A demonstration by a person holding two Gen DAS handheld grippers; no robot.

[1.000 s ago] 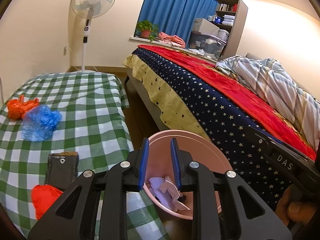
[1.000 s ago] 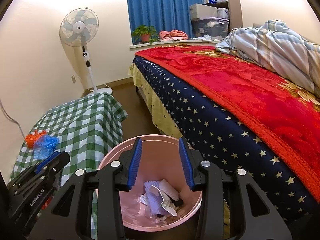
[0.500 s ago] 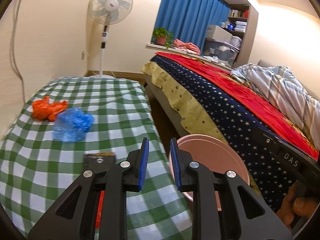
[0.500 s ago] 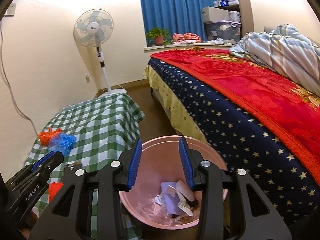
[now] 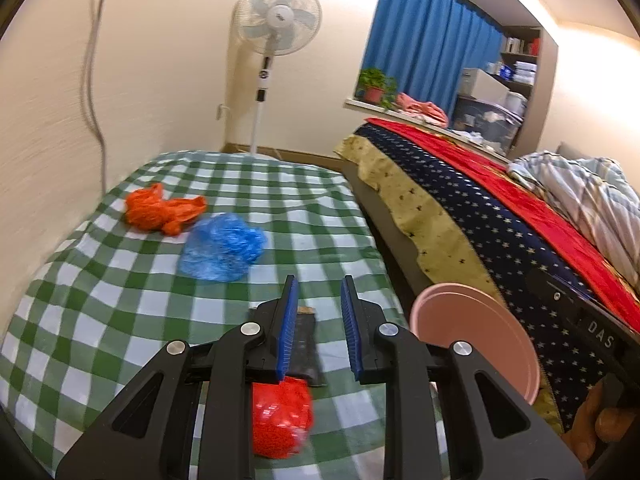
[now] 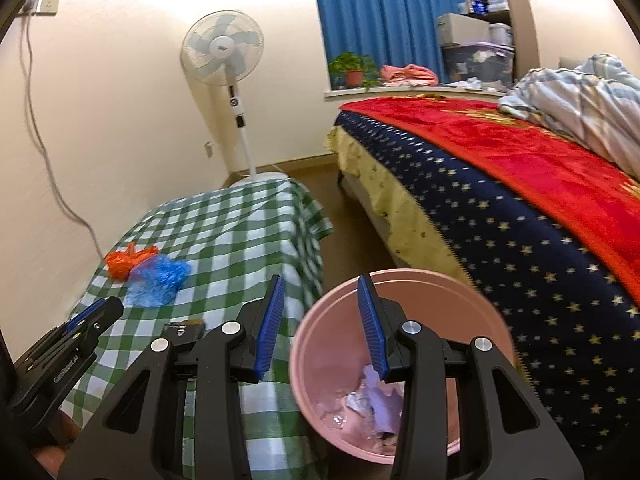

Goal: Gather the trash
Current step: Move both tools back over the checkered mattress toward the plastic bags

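On the green checked table (image 5: pixel 120 280) lie an orange plastic bag (image 5: pixel 160 210), a blue plastic bag (image 5: pixel 224 246), a dark flat wrapper (image 5: pixel 306 344) and a red crumpled bag (image 5: pixel 282 420). My left gripper (image 5: pixel 318 328) is open and empty, just above the wrapper and red bag. The pink bin (image 6: pixel 404 364) stands beside the table and holds crumpled paper (image 6: pixel 372 404). My right gripper (image 6: pixel 320 324) is open and empty over the bin's left rim. The left gripper also shows in the right wrist view (image 6: pixel 86 322).
A bed with a red and starred navy blanket (image 6: pixel 520 208) runs along the right, with a striped duvet (image 6: pixel 576 100) on it. A standing fan (image 5: pixel 276 28) is behind the table. A cable (image 5: pixel 90 80) hangs down the left wall.
My left gripper has swung left from over the bin to over the table, near the wrapper and red bag. My right gripper has shifted left toward the bin's left rim.
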